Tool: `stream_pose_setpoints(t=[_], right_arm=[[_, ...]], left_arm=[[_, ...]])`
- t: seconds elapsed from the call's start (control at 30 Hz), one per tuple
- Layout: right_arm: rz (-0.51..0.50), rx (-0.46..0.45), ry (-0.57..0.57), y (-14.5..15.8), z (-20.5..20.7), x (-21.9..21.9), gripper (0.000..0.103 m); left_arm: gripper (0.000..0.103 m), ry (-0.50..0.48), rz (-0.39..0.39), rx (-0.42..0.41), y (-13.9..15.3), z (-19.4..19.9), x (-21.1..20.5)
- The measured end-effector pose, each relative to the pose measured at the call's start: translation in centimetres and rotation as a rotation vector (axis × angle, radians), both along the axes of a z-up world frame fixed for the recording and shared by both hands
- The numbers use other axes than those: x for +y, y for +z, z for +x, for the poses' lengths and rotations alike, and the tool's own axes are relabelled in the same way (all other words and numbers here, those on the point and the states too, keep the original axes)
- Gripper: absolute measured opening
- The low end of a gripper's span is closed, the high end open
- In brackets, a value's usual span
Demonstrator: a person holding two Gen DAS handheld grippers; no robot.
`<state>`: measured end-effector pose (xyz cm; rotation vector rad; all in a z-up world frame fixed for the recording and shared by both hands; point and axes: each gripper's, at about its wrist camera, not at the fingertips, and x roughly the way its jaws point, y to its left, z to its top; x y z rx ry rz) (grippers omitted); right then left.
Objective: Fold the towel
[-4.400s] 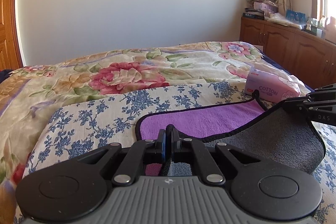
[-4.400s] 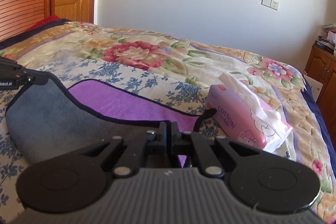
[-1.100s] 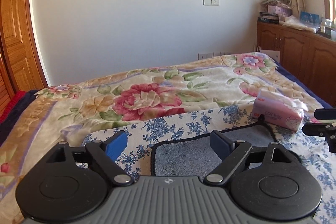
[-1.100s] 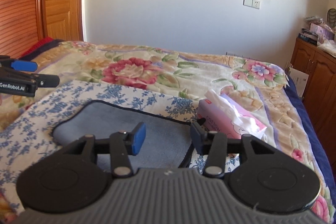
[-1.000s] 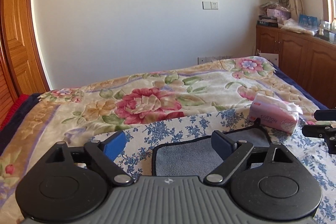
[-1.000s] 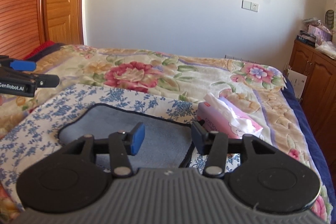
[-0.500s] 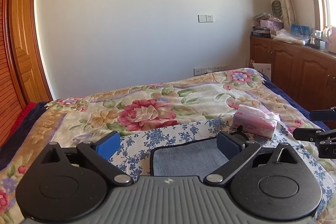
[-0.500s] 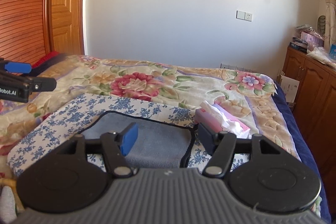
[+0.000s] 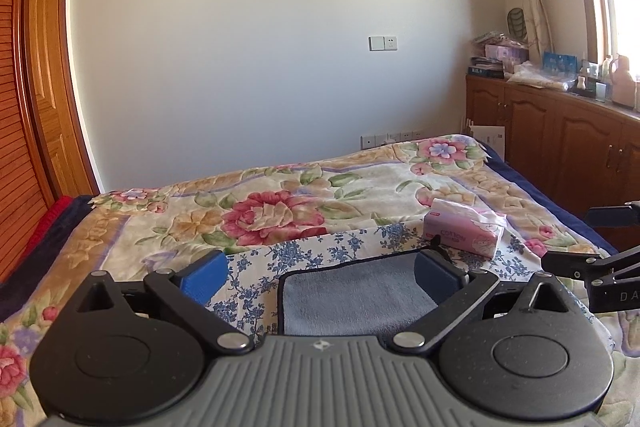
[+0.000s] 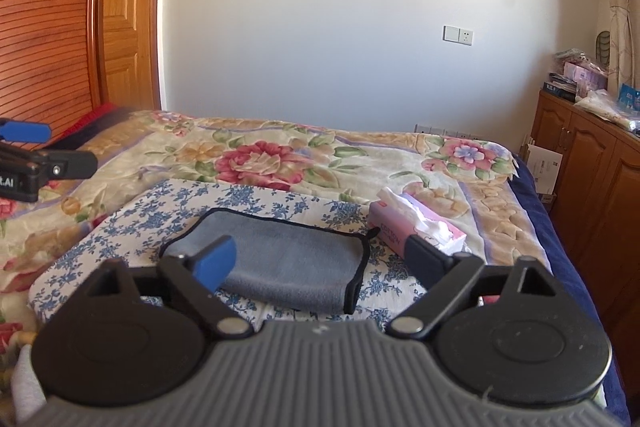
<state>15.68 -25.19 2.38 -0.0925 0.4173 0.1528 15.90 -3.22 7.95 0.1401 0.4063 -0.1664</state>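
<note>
A grey towel (image 10: pixel 280 259) with a thin black border lies folded flat on a white cloth printed with blue flowers (image 10: pixel 132 227), spread over a bed. The towel forms a rectangle, longer from left to right. Its fold runs along the near edge, where the fabric curves over softly, and the bordered edges meet along the far side. At its right end the layers stack, showing the black edging. A small black hanging loop (image 10: pixel 374 231) sticks out from the far right corner. Only the grey side shows. From the left wrist view the towel (image 9: pixel 356 297) appears partly hidden.
</note>
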Motion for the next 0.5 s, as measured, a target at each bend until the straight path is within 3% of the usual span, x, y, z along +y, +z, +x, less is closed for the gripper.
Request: stream_pose_setpoints(t=[0.3, 0.4, 0.5], right_arm=[[0.012, 0.008, -0.004, -0.5, -1.8, -0.1, 0.093], [0.01, 0.001, -0.007, -0.7, -2.6, 0.0, 0.103], [0.004, 0.009, 0.002, -1.1, -3.2, 0.2, 0.103]], left_arm=[[0.103, 0.011, 0.0, 0.007, -0.7, -2.1, 0.3], [0.103, 0.013, 0.0, 0.011, -1.3, -2.9, 0.4], [0.103, 0.011, -0.007, 0.02, -1.8, -3.6, 0.6]])
